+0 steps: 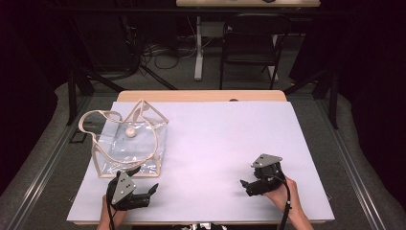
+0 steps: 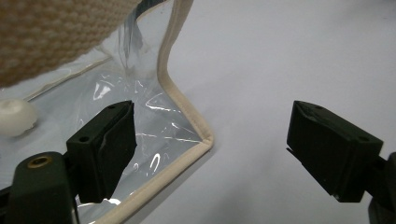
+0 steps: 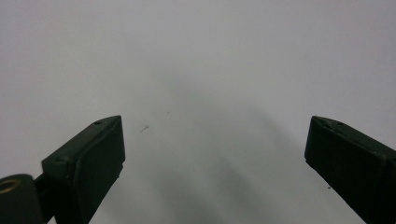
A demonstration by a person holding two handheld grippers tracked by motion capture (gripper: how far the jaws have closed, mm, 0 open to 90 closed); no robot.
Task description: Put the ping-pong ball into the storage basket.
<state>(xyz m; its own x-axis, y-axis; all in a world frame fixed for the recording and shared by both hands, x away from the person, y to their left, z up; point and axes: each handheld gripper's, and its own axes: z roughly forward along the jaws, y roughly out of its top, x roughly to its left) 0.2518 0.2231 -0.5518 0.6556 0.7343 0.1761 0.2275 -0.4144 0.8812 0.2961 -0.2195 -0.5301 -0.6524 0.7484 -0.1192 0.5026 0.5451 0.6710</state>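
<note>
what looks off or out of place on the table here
Nothing is spilled or broken. The clear plastic tote bag with cream fabric trim lies flat at the white table cover's left side, its handles sprawled, with a small white ball on or inside it; I cannot tell which.

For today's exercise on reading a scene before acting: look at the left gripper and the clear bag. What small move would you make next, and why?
Probably ease the left gripper forward so its open jaws straddle the clear bag at its cream-trimmed corner. That corner lies just ahead, between the jaws but not yet gripped. The right gripper rests open over the bare white sheet, far from the bag.
</note>
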